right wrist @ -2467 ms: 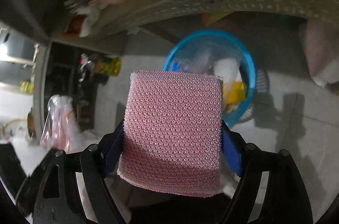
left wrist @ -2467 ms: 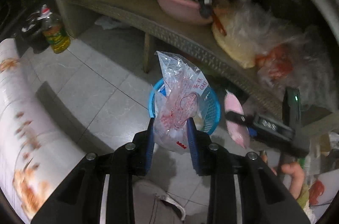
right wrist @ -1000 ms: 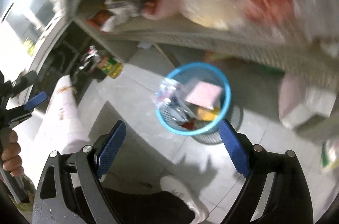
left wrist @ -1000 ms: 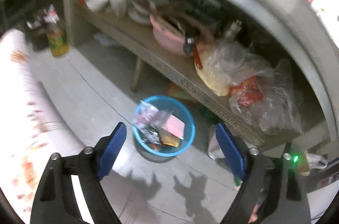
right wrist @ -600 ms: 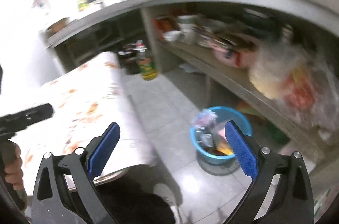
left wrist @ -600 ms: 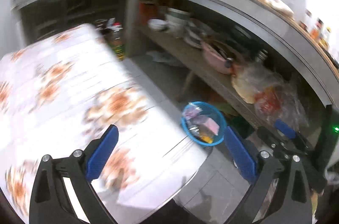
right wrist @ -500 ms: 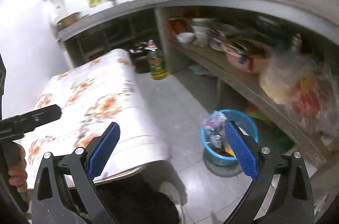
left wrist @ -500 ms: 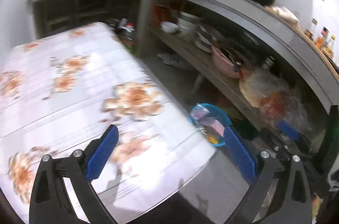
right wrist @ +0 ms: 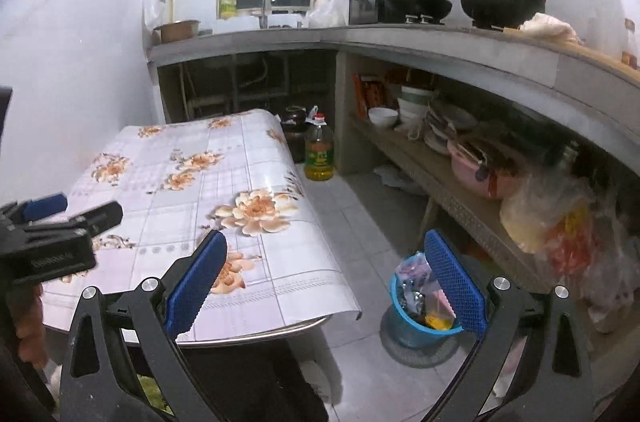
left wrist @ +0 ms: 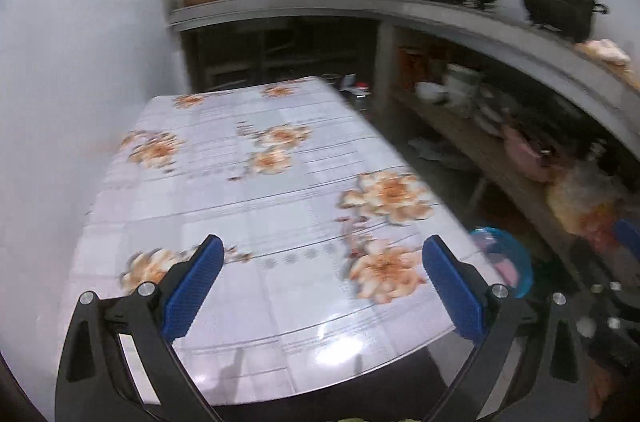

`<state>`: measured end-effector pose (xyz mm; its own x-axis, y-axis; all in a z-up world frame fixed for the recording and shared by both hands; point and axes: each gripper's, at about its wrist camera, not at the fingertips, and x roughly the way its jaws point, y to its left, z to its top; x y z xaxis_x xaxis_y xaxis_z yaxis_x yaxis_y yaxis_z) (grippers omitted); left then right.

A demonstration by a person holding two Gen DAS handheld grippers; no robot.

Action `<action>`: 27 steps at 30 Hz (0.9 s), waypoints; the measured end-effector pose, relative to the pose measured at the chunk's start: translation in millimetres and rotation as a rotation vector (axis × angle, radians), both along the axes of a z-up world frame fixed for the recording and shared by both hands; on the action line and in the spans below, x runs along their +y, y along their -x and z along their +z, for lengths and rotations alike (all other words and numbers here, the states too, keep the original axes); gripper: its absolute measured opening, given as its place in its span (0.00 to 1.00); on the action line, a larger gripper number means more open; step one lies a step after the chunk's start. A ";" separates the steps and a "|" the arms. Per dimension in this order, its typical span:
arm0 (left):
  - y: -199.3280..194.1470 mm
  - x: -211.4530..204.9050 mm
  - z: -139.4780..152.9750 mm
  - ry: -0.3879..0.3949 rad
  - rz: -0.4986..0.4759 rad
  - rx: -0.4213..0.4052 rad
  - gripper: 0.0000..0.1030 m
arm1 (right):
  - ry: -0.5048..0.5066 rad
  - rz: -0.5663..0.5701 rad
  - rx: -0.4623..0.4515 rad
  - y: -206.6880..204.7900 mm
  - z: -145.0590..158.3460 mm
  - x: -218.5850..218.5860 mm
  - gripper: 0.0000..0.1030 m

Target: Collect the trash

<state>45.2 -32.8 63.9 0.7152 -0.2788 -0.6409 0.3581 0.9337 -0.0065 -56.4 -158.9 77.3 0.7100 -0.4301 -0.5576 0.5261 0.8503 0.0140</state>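
Observation:
A blue waste basket point(right wrist: 416, 318) stands on the tiled floor between the table and the low shelf. It holds a clear printed plastic bag point(right wrist: 412, 276), a pink sponge point(right wrist: 440, 298) and other scraps. It also shows in the left wrist view point(left wrist: 508, 262), partly behind the table edge. My left gripper point(left wrist: 320, 286) is open and empty above the floral tablecloth point(left wrist: 260, 206). My right gripper point(right wrist: 326, 280) is open and empty, raised over the table's right edge and the basket. The left gripper's body point(right wrist: 52, 238) shows at the left of the right wrist view.
The table point(right wrist: 192, 190) with floral cloth fills the left. A yellow oil bottle point(right wrist: 319, 154) and a dark jar point(right wrist: 294, 130) stand on the floor beyond it. A low shelf point(right wrist: 448, 190) holds bowls, a pink basin point(right wrist: 476, 174) and plastic bags point(right wrist: 560, 222). Pots sit on the counter point(right wrist: 440, 42).
Both grippers let go of the plastic bag and the pink sponge, which now lie in the basket. Both then rose and swung left toward the table, staying open.

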 end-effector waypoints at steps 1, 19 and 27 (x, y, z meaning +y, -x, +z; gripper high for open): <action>2.0 -0.1 -2.9 -0.017 0.022 -0.007 0.94 | -0.004 0.000 -0.002 0.9 0.0 1.1 0.92; 8.1 8.8 -52.4 -0.141 0.202 0.167 0.94 | -0.061 -0.165 0.272 -4.2 -55.8 -20.1 0.92; 1.6 11.6 -52.5 -0.138 0.234 0.182 0.94 | -0.068 -0.179 0.288 -2.5 -58.6 -29.2 0.92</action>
<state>43.6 -21.2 11.3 0.6197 -0.0220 -0.7845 0.1381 0.9871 0.0814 -53.9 -188.2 18.8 0.4356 -0.4886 -0.7560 0.6578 0.7461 -0.1032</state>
